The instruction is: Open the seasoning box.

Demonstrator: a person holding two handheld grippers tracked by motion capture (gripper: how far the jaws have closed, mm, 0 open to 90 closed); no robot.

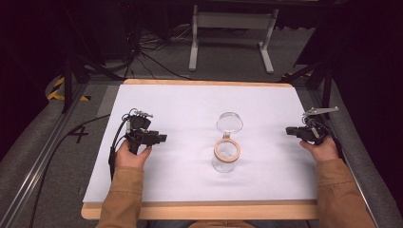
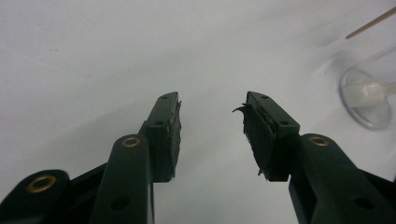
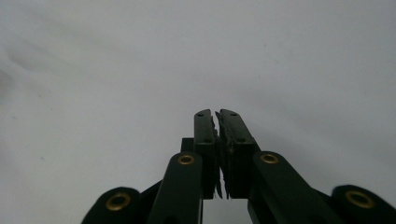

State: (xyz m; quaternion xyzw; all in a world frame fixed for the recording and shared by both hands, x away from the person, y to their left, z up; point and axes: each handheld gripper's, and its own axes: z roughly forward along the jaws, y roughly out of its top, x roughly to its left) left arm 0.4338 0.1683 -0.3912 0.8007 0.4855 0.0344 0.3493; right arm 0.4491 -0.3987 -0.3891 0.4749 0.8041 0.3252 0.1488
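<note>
Left gripper [image 1: 160,138] sits on the left part of the white table [image 1: 190,102], held by the person's left hand [image 1: 130,154], jaws pointing toward the middle. In the left gripper view, the left gripper [image 2: 212,122] has its jaws spread wide with a clear gap, nothing between them, only bare white surface ahead. Pads look frayed at the edges.

Right gripper [image 1: 289,130] rests near the right edge of the table, held by the right hand [image 1: 324,149], jaws pointing inward toward the centre. In the right gripper view, the right gripper [image 3: 216,114] has its jaws pressed together, pads touching, nothing pinched between them.

Glass jar [image 1: 225,156] stands upright at the table centre, between the two grippers and well apart from both. It has a light wooden ring around its mouth. Its clear round lid [image 1: 230,122] is tipped open behind the mouth, hinged to it. In the left gripper view the jar [image 2: 369,95] shows at the far right, blurred, off to the side of the jaws, not touching them.

Both sleeves are tan.
</note>
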